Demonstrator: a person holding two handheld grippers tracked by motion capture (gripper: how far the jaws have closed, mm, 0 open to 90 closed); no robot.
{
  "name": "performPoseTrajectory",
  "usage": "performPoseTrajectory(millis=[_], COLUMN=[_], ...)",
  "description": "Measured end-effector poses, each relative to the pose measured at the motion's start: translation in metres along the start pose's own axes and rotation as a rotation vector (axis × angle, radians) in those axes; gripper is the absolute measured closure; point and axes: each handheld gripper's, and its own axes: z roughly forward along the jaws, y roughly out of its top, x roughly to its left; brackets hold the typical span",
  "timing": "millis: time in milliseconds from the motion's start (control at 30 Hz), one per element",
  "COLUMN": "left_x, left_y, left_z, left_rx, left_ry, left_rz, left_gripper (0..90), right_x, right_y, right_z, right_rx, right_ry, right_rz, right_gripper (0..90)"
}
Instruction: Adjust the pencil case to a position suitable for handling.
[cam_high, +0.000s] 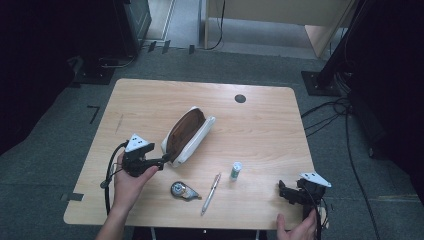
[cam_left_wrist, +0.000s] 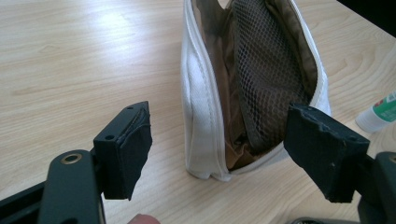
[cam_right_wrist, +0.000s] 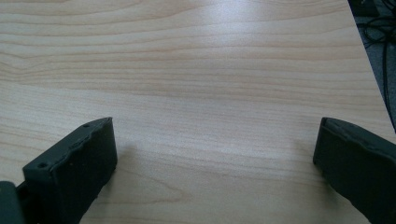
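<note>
Pouch (cam_high: 187, 136) lay open on the table (cam_high: 150, 100), white shell, brown mesh lining showing, long axis running diagonally from near-left toward far-right in the high view. Left gripper (cam_high: 162, 161) sat right at the pouch's near end, jaws spread wide and holding nothing; in the left gripper view the pouch (cam_left_wrist: 205, 116) stood between and just beyond the two pads, its near end roughly centred in the gap, touching neither as far as could be told. Long axis pointed almost straight away from that gripper, so a straight push forward would likely bring the jaws either side of the near end; judged the next move to be a grip on that end or on one wall to steady it.

Right gripper (cam_high: 284, 192) rested at the near right corner, well apart from the pouch, jaws also wide and empty; right gripper view showed bare wood between the pads. Left hand (cam_high: 129, 182) was clearly the nearer one to the pouch.

Loose items lay between the two grippers along the near edge: tape dispenser (cam_high: 181, 190), pen (cam_high: 211, 193), small glue stick (cam_high: 235, 170), upright. Right gripper was nearer these than left, glue stick closest. All three outside the pouch, none touching it.
</note>
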Motion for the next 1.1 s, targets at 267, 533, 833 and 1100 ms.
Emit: performPoseTrajectory(millis=[267,533,833,1100], left_x=[0.003,0.005,0.006,0.010], left_y=[0.006,0.008,0.012,0.015], left_z=[0.015,0.026,0.033,0.033], left_rx=[0.022,0.047,0.048,0.001], left_ry=[0.029,0.020,0.046,0.041], left_rz=[-0.022,-0.035,-0.065,-0.077], left_gripper=[33.9,46.6,72.0,81.6], right_x=[0.000,0.000,0.000,0.000], right_y=[0.000,0.000,0.000,0.000], right_z=[0.000,0.000,0.000,0.000], right_rx=[0.000,0.000,-0.002,-0.002], right_ry=[0.000,0.000,0.000,0.001], right_rz=[-0.001,0.000,0.001,-0.001], right_gripper=[0.0,0.0,0.0,0.0])
